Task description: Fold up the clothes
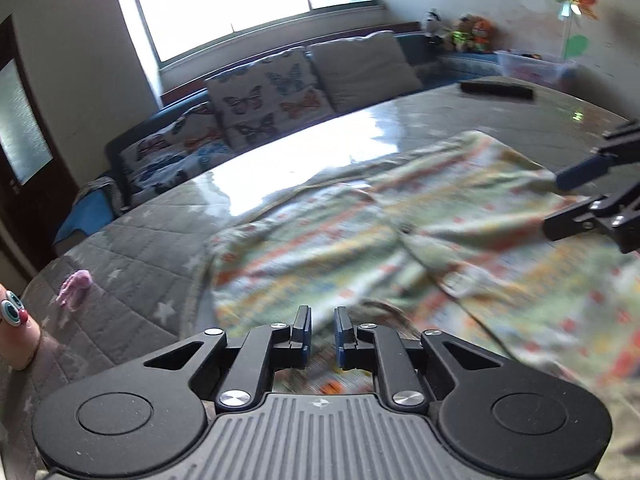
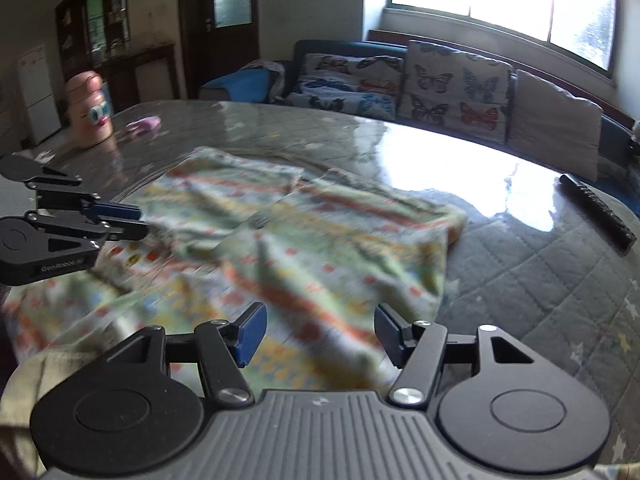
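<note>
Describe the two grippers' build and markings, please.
Both the left gripper and right gripper are matte black linkages with round pivot housings, silver screws, a ribbed grey base and blue finger pads. White lettering, too blurred to read, marks the left gripper's side.

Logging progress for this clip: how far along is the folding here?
Early. Done: the patterned garment lies spread on the quilted table cover, still wrinkled, with no clean fold visible. In hand: nothing clearly gripped; the left gripper hovers over the near edge with jaws narrowly apart, though blur hides whether cloth is between them, and the right gripper is wide open above the fabric. Left: essentially all the folding.
</note>
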Tool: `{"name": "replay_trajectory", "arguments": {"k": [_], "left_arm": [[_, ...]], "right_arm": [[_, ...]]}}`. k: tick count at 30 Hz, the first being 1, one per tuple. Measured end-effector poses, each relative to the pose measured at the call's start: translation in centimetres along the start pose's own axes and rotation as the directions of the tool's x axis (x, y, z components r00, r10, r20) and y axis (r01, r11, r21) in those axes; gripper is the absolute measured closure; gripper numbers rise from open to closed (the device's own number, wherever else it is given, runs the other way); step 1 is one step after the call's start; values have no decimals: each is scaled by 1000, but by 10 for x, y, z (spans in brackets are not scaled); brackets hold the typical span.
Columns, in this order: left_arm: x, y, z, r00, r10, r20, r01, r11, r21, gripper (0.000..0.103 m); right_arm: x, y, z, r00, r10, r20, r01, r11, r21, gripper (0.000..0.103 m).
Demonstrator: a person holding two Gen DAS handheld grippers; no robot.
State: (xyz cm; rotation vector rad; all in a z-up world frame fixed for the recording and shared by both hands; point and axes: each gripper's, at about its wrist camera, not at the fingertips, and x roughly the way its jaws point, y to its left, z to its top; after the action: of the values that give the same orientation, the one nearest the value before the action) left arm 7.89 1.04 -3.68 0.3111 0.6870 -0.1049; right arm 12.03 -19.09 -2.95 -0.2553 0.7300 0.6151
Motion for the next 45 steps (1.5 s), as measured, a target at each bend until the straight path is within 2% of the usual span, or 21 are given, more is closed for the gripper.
{"name": "replay_trajectory", "arguments": {"k": [6,10,15,18,20,23,26,30,32,34,35,37,43,45], "left_arm": [[-26,-28,-22,998,-62,5,62,997,34,87],[-44,-39,-36,995,-94,23,93,995,34,88],[-62,-54,-47,992,-116,53,114,993,42,89],[-68,-56,-52,991,-121,62,120,992,29,89],[-71,-54,-55,991,-121,63,120,993,11,89],[-75,-49,-59,991,-117,63,118,993,-17,82],[-79,-44,-63,992,-108,63,110,993,-31,79],[-83,-40,-64,992,-101,76,105,993,-50,78],[-86,-38,-64,992,-97,82,102,993,-59,78],[-86,-36,-64,992,-98,83,103,992,-67,78],[-85,-35,-64,992,-97,82,103,992,-67,78],[-84,-34,-64,992,-99,82,104,992,-70,78],[-82,-37,-61,984,-152,94,159,985,-72,80],[-79,-44,-61,983,-163,88,168,984,-61,81]], "right_arm": [[-22,27,-26,999,37,-37,-39,997,-70,41],[-41,33,-46,998,32,-49,-36,995,-92,36],[-58,31,-60,998,12,-54,-16,997,-71,35],[-69,33,-57,1000,2,-26,-3,998,-56,36],[-75,42,-53,999,40,-10,-40,997,-62,37],[-83,55,-48,995,97,14,-95,993,-73,39],[-86,74,-46,985,171,20,-169,981,-94,44],[-75,97,-51,969,247,-17,-247,963,-111,53],[-69,104,-54,966,256,-33,-258,959,-119,61],[-63,109,-57,967,251,-48,-255,959,-119,81],[-64,108,-57,968,248,-45,-252,961,-112,83],[-67,104,-57,968,249,-32,-251,964,-91,97],[-102,63,-44,960,266,87,-273,958,84,100],[-108,56,-42,958,268,105,-278,954,108,100]]}}
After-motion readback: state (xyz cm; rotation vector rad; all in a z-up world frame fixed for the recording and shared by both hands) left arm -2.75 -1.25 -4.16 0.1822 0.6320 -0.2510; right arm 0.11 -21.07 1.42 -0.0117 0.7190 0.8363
